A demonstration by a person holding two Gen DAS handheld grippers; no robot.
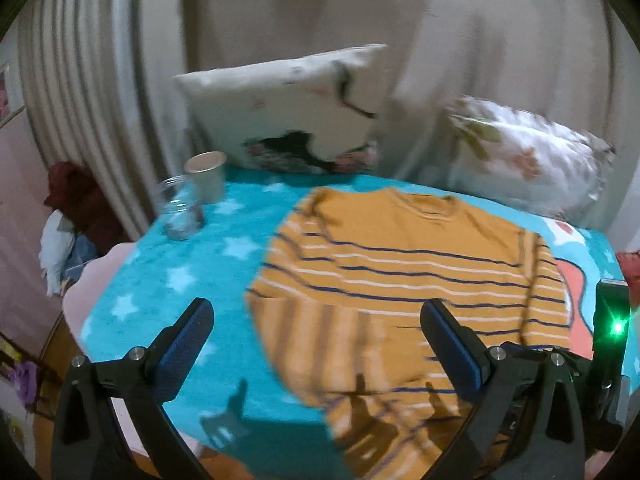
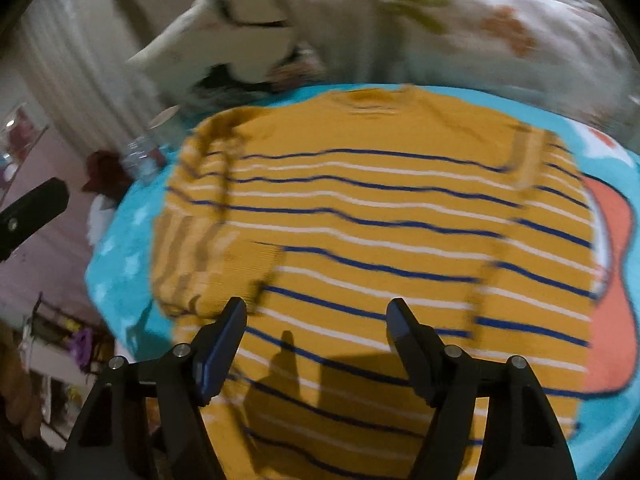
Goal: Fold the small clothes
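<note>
A mustard-yellow sweater [image 1: 400, 276] [image 2: 360, 216] with thin blue and white stripes lies flat on a turquoise star-patterned blanket [image 1: 192, 268] [image 2: 120, 276]. Its left sleeve [image 2: 200, 268] is folded in over the body. My left gripper [image 1: 316, 320] hovers open above the sweater's lower left part, nothing between its fingers. My right gripper [image 2: 316, 316] hangs open over the sweater's lower middle, jaws apart and empty; its shadow falls on the fabric. The right gripper's body [image 1: 608, 328], with a green light, shows at the right edge of the left wrist view. Both views are blurred.
A glass jar [image 1: 180, 212] and a paper cup [image 1: 206, 176] stand at the blanket's far left corner. Two pillows [image 1: 288, 108] [image 1: 528, 156] lean against the curtain behind. The table edge drops off at left; a coral shape [image 2: 612, 280] is printed on the blanket at right.
</note>
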